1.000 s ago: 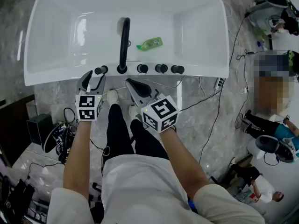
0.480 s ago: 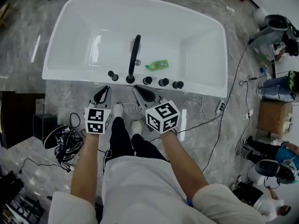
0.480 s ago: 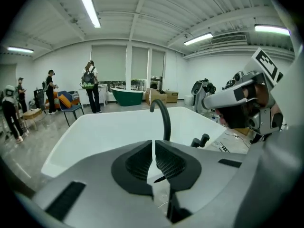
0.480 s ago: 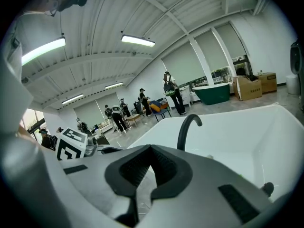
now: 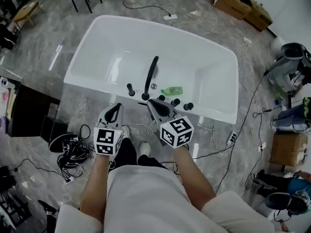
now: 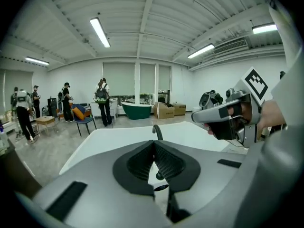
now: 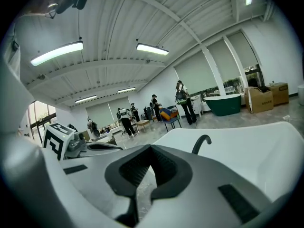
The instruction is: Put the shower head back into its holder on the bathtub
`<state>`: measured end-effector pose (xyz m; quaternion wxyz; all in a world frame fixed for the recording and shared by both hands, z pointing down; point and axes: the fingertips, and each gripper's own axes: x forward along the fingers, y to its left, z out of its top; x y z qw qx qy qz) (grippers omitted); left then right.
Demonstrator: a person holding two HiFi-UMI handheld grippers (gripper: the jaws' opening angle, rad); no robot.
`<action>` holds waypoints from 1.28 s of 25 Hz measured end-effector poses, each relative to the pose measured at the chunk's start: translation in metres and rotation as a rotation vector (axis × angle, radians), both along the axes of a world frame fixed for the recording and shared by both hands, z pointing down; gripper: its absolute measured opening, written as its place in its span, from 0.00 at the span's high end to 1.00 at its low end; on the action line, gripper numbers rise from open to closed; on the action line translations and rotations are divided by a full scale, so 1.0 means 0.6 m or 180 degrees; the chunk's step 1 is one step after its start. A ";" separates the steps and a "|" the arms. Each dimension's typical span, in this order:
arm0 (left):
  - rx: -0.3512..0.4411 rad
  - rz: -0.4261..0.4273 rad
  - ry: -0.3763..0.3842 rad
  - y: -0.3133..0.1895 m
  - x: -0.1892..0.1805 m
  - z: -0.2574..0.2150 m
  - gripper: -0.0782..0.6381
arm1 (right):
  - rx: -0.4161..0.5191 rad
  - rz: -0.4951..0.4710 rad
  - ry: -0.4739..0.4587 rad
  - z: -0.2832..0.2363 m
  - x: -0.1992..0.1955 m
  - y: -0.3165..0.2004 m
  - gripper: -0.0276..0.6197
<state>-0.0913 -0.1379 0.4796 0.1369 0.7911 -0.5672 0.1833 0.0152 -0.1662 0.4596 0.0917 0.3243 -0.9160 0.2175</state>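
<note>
Both grippers shut and empty, held near the tub; shower head upright on the rim.

The left gripper (image 5: 115, 108) has its jaws closed tip to tip with nothing between them, and the right gripper (image 5: 152, 103) is closed and empty in the same way. Both are held side by side over the grey floor (image 5: 58, 57), just short of the white tub (image 5: 194, 57), and touch nothing. The black shower head (image 5: 130, 89) stands upright on the tub's near rim. It is at the left end of the row of black fittings, just left of the base of the arched faucet (image 5: 150, 74). Its holder is too small to make out. Three knobs (image 5: 175, 102) follow to the faucet's right. A green bottle (image 5: 171, 90) lies inside the tub, near the faucet.
</note>
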 end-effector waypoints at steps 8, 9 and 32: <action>0.0438 -0.0080 0.0145 -0.002 -0.049 -0.126 0.88 | 0.0464 -0.0003 -0.0090 -0.131 -0.022 -0.001 0.93; 0.0483 -0.0071 0.0174 -0.005 -0.055 -0.141 0.88 | 0.0503 0.0022 -0.0101 -0.146 -0.025 -0.001 0.93; 0.0913 0.0375 0.0307 -0.015 -0.083 -0.288 0.88 | 0.0876 0.0503 -0.0126 -0.274 -0.027 0.020 0.93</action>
